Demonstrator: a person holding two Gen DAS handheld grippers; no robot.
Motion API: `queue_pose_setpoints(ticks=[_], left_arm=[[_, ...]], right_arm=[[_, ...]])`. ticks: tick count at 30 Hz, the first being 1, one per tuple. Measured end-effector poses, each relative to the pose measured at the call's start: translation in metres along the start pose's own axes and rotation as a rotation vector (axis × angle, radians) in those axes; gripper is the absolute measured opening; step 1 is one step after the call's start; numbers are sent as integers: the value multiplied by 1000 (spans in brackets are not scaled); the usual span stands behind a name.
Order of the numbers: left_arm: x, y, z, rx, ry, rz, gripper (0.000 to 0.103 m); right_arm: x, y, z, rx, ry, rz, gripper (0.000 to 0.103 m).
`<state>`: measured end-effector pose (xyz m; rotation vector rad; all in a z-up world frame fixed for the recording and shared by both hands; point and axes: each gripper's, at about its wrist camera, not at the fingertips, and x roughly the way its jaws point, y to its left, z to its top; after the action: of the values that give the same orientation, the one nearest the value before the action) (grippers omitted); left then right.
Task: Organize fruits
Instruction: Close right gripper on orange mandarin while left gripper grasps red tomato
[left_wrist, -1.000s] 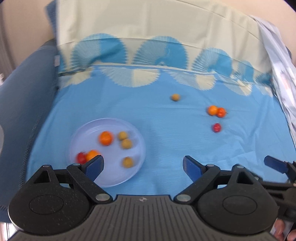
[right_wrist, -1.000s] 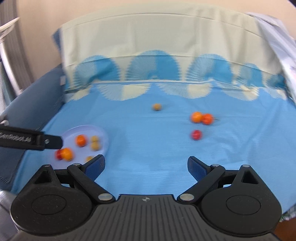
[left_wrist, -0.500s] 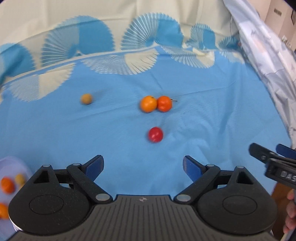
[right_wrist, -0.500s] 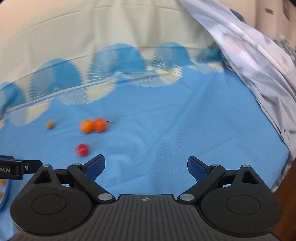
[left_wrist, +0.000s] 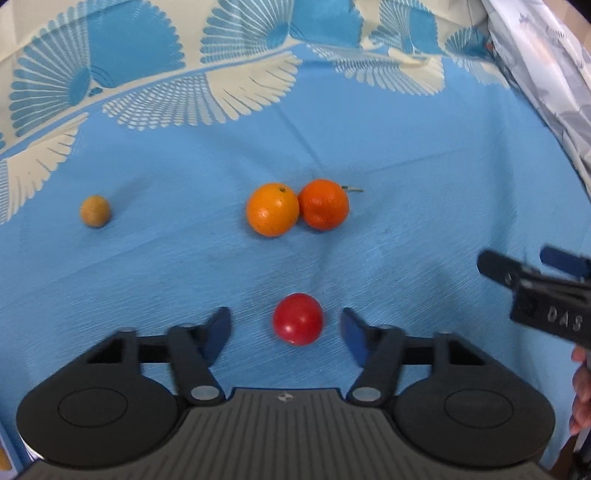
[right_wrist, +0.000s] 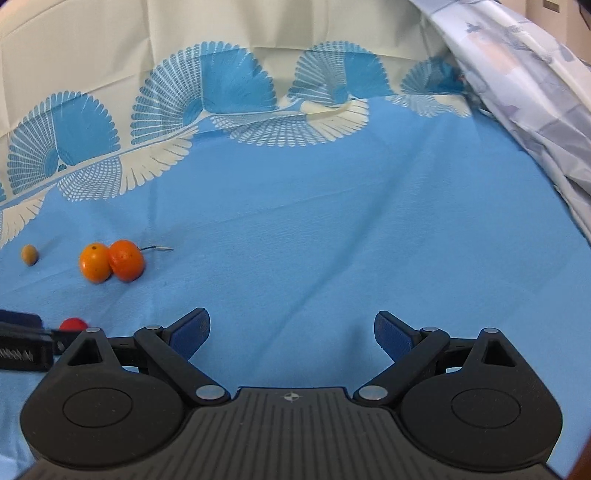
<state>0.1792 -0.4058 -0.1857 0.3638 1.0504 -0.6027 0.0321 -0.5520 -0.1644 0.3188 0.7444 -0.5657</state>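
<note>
Left gripper (left_wrist: 284, 326): jaws spread around red fruit (left_wrist: 297, 319), seemingly not touching.
Right gripper (right_wrist: 291, 332): jaws spread, holding nothing.

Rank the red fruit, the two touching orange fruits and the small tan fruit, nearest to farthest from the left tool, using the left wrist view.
1. Red fruit: between the open left tool fingers.
2. The lighter orange fruit and darker orange fruit: straight ahead, touching, too close to call.
3. Small tan fruit: far left.
</note>
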Motion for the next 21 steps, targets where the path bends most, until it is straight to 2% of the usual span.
queue_pose_setpoints(ticks=[3,4,8,12,16,19,21], left_arm=[[2,-2,-3,22,-41,1,36],[1,-2,-4,25,-49,-7,33],[-5,8,-7,2,-71,7,33],[-16,34,-8,-53,-66,23,33],[-32,62,-12,-102,-73,54,33],[-42,76,-15,-121,-75,70,33],[-49,82,-19,-133,-76,72,33]], right_arm=[[10,7,5,-22,-10,22,96],[13,10,7,-34,-16,29,96],[24,30,13,-110,-53,75,96],[34,63,17,-236,-99,183,96],[54,95,19,-341,-82,235,92],[69,109,22,-382,-75,253,75],[72,112,19,-406,-91,249,44]])
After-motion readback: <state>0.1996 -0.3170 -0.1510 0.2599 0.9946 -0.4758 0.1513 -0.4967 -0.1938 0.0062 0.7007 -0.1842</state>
